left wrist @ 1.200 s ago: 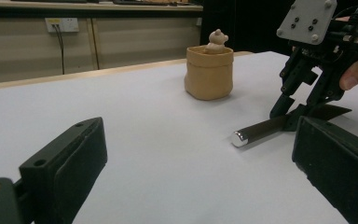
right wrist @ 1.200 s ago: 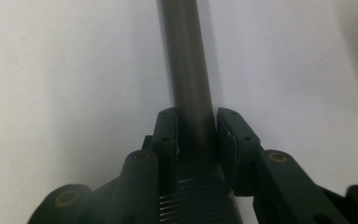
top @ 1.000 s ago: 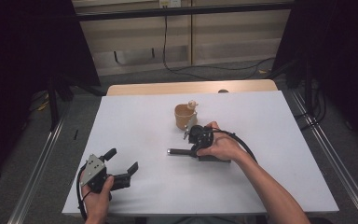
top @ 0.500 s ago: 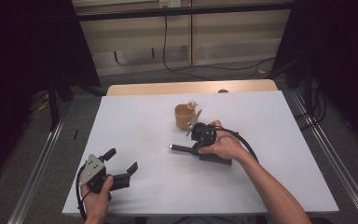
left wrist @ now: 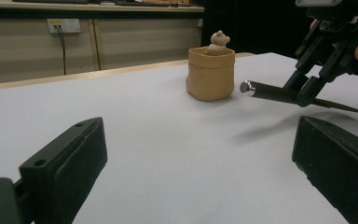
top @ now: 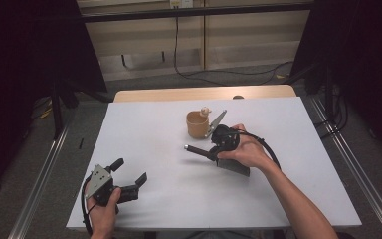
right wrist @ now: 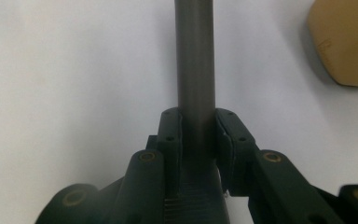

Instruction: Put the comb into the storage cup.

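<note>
Knife: we see the knife (top: 206, 152) at the middle of the high view, lifted off the table, its dark round handle pointing left and its blade (top: 234, 168) trailing lower right.
Right gripper: our right gripper (right wrist: 198, 133) has its two pads pressed on the handle (right wrist: 195, 60); the jaws stand narrow around it.
Pot: a tan pot (top: 197, 124) with a small bear figure (top: 205, 111) sits just above the knife, apart from it.
Left gripper: our left gripper (top: 128, 172) rests at the lower left, jaws spread wide with nothing between them.
Table: the white table (top: 288, 124) carries all of it.
</note>
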{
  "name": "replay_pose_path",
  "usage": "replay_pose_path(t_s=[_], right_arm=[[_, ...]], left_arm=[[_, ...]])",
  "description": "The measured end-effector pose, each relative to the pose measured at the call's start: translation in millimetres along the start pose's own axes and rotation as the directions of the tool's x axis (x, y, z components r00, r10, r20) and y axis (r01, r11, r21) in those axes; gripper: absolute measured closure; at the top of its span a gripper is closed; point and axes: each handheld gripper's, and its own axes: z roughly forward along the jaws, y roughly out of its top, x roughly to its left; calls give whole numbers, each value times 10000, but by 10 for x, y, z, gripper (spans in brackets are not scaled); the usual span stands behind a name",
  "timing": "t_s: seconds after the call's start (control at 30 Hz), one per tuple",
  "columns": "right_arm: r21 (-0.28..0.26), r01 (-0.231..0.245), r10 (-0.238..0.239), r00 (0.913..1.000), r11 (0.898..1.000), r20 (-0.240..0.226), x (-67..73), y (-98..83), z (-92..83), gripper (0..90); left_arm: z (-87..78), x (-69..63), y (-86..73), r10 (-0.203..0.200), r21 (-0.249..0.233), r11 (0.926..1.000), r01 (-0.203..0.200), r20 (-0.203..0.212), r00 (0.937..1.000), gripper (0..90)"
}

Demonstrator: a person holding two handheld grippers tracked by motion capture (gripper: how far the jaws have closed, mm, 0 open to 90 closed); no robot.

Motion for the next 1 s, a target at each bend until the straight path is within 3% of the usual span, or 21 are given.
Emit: replay_pose_path(t_s=[0.33, 0.53, 0.77, 1.0], right_arm=[[-1017, -173, 192, 9997, 9947, 182, 29, -114, -215, 728], [-1303, -304, 317, 9995, 9910, 81, 34, -210, -342, 728], [-2384, -507, 528, 9986, 9698, 24, 63, -399, -592, 728], [-2711, -771, 794, 9968, 9595, -25, 56, -605, -716, 728]], left_arm=[[-5, -2, 4, -96, -36, 9999, 95, -17, 10000, 33], [-17, 11, 9, -31, 9, 10000, 31, 54, 10000, 33], [-40, 37, 24, -205, -77, 9998, 206, 101, 9997, 33], [-33, 29, 33, -139, -16, 9999, 140, 259, 9996, 33]])
